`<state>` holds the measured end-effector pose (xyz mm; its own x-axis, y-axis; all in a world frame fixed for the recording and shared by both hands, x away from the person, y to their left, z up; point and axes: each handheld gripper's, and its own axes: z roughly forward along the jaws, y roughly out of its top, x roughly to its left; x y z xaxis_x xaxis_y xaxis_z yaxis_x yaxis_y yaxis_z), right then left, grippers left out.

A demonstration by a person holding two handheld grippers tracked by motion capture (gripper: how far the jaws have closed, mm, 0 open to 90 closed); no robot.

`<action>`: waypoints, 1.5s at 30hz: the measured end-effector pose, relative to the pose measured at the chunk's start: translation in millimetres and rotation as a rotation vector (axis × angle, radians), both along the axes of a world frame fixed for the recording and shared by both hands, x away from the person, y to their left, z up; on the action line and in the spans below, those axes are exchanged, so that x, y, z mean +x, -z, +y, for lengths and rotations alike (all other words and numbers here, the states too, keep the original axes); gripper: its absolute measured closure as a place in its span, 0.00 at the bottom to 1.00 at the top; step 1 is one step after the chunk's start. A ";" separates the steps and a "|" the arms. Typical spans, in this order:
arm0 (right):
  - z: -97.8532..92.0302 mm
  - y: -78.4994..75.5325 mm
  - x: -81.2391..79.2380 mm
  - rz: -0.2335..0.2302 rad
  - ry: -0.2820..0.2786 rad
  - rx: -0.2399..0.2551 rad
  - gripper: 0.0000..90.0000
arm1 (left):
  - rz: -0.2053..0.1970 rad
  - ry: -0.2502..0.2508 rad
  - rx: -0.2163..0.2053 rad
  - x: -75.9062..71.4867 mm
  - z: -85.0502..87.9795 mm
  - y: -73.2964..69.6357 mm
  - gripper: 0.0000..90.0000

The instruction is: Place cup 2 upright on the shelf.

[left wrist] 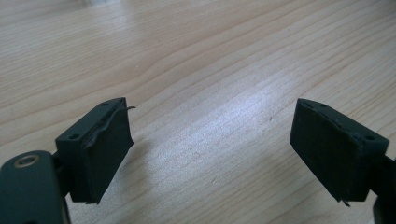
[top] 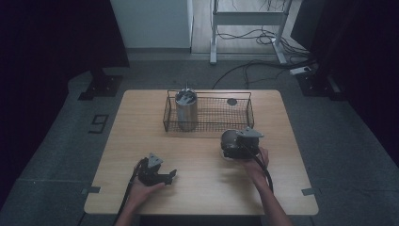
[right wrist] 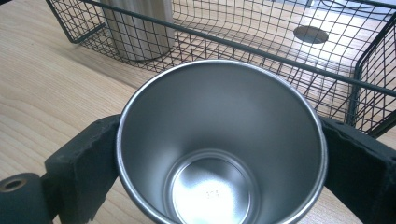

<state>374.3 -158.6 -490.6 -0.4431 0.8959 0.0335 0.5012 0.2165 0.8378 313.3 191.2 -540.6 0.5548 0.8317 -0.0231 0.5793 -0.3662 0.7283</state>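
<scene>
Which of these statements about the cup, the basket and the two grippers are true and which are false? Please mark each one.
1. The right gripper has its jaws on both sides of a steel cup. True.
2. The steel cup holds water. False: it is empty, its bare bottom shows.
3. The left gripper grips a spoon. False: its jaws stand wide apart above bare table.
4. A tall metal canister stands in the wire basket, at its left end. True.
5. The steel cup is inside the wire basket. False: it is in front of the basket, outside it.
</scene>
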 end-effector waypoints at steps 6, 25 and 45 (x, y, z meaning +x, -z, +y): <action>1.7 -1.8 -1.8 -0.007 0.000 -0.016 0.06 | 0.005 0.004 0.004 0.3 0.0 0.6 0.14; -10.5 -17.8 -6.1 -0.013 0.002 0.044 0.06 | 0.017 0.014 0.005 -0.1 -4.6 4.3 0.15; -15.5 -55.8 -2.6 -0.046 0.013 0.056 0.06 | 0.012 0.008 -0.003 -1.1 -2.1 2.0 0.15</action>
<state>371.7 -174.1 -434.8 -0.4334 0.8990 0.0632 0.4640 0.1625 0.8708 312.3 189.1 -542.6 0.5608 0.8273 -0.0325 0.5852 -0.3683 0.7225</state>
